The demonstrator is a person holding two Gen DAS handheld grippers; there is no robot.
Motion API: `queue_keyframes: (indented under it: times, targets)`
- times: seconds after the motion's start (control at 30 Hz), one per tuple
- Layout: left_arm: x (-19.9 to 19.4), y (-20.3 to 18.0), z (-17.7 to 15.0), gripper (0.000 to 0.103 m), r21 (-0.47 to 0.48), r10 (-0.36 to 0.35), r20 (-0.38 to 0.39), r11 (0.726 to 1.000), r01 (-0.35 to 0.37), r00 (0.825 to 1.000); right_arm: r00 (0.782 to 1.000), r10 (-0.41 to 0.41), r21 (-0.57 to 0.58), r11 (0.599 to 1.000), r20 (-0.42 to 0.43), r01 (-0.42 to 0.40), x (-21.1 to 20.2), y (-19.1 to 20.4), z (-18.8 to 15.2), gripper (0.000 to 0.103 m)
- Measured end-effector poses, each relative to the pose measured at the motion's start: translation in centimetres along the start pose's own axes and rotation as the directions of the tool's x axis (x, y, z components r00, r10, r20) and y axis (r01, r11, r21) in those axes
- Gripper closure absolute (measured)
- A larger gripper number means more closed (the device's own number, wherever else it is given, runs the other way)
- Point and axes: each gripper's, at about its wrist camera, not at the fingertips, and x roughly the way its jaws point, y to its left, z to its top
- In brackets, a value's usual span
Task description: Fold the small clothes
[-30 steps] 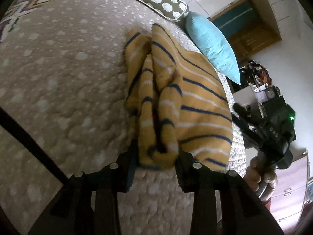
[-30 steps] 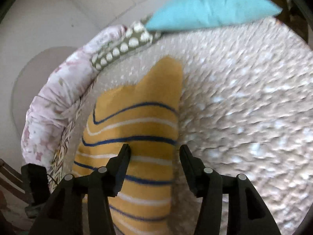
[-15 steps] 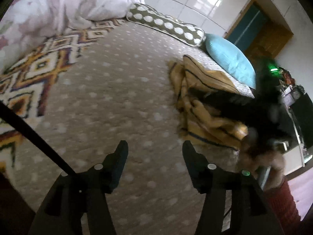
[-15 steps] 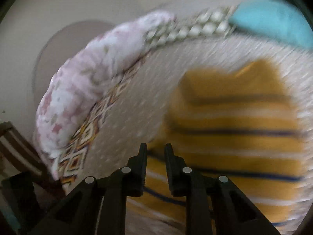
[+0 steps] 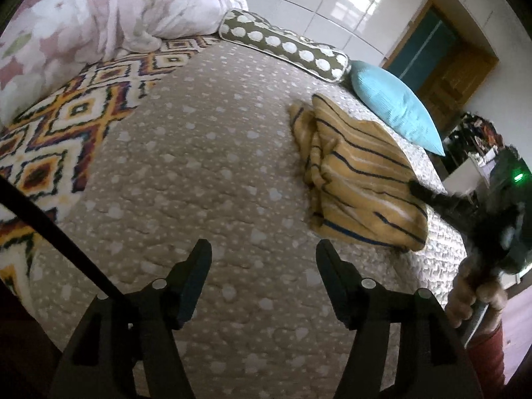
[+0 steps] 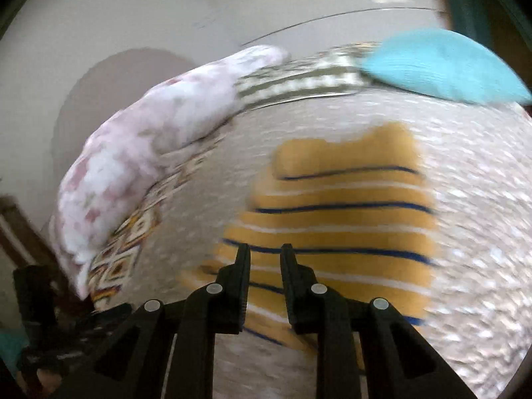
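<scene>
Motion blur smears the whole right wrist view: the garment (image 6: 339, 219) shows only soft stripes, and its near edge is hidden behind the right gripper (image 6: 265, 254), so whether the narrow jaws pinch cloth cannot be told. At lower left of that frame the left gripper (image 6: 76, 329) is a dark blur, cut off by the edge. In the left wrist view the right gripper (image 5: 415, 188), at right, is blurred, its tips apparently at the garment's (image 5: 359, 179) edge. The hand (image 5: 475, 296) below is partly cropped.
</scene>
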Motion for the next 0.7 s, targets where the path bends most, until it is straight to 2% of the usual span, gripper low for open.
queue_keyframes:
  times: [0.03, 0.1, 0.17, 0.27, 0.37, 0.53, 0.63, 0.7]
  targets:
    - [0.1, -0.4, 0.0, 0.037, 0.011, 0.001, -0.002, 1.0, -0.001, 1.0, 0.999, -0.033, 0.029, 0.999, -0.04, 0.034, 0.6, -1.6, -1.0, 0.082]
    - [0.2, -1.3, 0.2, 0.036, 0.033, -0.001, -0.005, 0.999, 0.001, 1.0, 0.998, -0.019, 0.048, 0.999, -0.066, 0.022, 1.0, -3.1, -2.4, 0.085]
    - [0.3, -2.0, 0.5, 0.035, 0.05, 0.001, -0.004, 0.999, -0.001, 1.0, 0.998, 0.009, 0.044, 0.999, -0.056, -0.007, 0.1, -3.5, -3.3, 0.086]
    - [0.7, -3.8, 1.5, 0.031, 0.083, 0.006, 0.003, 0.997, -0.006, 1.0, 1.0, 0.006, 0.051, 0.999, -0.022, -0.005, -1.6, -3.7, -3.3, 0.085]
    - [1.4, -6.1, 2.6, 0.028, 0.134, 0.0, 0.027, 0.991, -0.004, 1.0, 0.998, -0.062, 0.043, 0.997, 0.03, 0.061, -3.2, -3.9, -3.3, 0.084]
    - [4.5, -9.3, 4.2, 0.021, 0.224, 0.007, 0.059, 0.974, -0.02, 0.998, 0.989, -0.143, 0.05, 0.989, 0.036, 0.141, -3.7, -5.0, -4.1, 0.084]
    - [8.2, -9.2, 4.0, 0.02, 0.234, 0.085, -0.003, 0.969, -0.082, 0.996, 0.986, -0.164, 0.063, 0.985, 0.033, 0.162, -3.8, -5.8, -5.2, 0.082]
    - [10.7, -8.3, 3.4, 0.018, 0.198, 0.088, -0.096, 0.978, -0.068, 0.991, 0.983, -0.18, 0.073, 0.982, 0.038, 0.177, -4.0, -6.2, -5.6, 0.079]
